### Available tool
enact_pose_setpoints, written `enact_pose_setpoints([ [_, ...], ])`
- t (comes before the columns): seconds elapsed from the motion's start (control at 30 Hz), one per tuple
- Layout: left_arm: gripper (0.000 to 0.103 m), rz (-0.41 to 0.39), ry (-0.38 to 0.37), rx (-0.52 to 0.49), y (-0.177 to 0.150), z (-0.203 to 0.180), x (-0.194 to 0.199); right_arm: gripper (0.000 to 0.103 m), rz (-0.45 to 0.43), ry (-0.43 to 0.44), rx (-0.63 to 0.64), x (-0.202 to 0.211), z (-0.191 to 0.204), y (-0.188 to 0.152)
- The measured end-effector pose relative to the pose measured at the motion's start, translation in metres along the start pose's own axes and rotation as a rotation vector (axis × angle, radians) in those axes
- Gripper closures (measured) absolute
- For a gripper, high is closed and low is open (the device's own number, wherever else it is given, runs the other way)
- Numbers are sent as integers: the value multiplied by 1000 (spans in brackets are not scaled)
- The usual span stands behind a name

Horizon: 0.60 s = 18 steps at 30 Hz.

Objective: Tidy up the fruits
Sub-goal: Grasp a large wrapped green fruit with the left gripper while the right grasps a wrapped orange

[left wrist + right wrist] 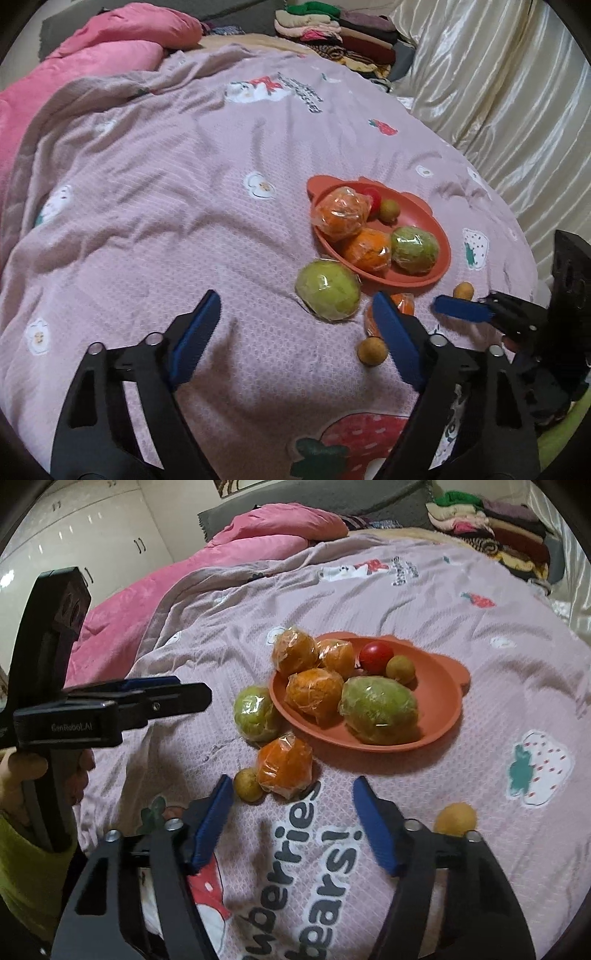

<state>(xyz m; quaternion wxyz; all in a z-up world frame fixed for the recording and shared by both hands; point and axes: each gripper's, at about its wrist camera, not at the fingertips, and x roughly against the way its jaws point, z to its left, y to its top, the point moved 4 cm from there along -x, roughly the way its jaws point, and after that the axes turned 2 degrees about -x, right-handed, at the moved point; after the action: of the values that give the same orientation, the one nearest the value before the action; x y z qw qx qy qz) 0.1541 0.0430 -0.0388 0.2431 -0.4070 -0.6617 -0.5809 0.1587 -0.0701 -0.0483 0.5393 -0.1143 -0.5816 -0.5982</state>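
An orange-red plate [443, 686] [417, 218] lies on the pink printed bedspread and holds several plastic-wrapped oranges, a wrapped green fruit [378, 710], a red tomato [376, 657] and a small brown fruit. Off the plate lie a second wrapped green fruit [328, 293] [255, 712], a wrapped orange [284, 766] and two small round fruits [246, 783] [455, 819]. My left gripper [295, 297] is open, just short of the loose green fruit, with nothing between its pads. My right gripper [292, 781] is open right in front of the loose orange, not touching it.
A pink quilt [110, 48] is bunched at the far left of the bed. Folded clothes [343, 33] are stacked at the far end. A cream satin curtain [498, 92] runs along the right side. A hand [22, 771] holds the left gripper's handle.
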Motion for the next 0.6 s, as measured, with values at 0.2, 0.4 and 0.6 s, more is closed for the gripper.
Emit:
enact_pose_setpoints([
  [0.2, 35, 16, -39, -4, 2, -4, -7, 53, 25, 35, -44, -18, 0, 7],
  [0.4, 39, 50, -63, -18, 4, -9, -21, 58, 50, 49, -31, -30, 1, 10],
  [0.6, 42, 99, -63, -35, 2, -10, -40, 66, 50, 63, -8, -32, 1, 11],
])
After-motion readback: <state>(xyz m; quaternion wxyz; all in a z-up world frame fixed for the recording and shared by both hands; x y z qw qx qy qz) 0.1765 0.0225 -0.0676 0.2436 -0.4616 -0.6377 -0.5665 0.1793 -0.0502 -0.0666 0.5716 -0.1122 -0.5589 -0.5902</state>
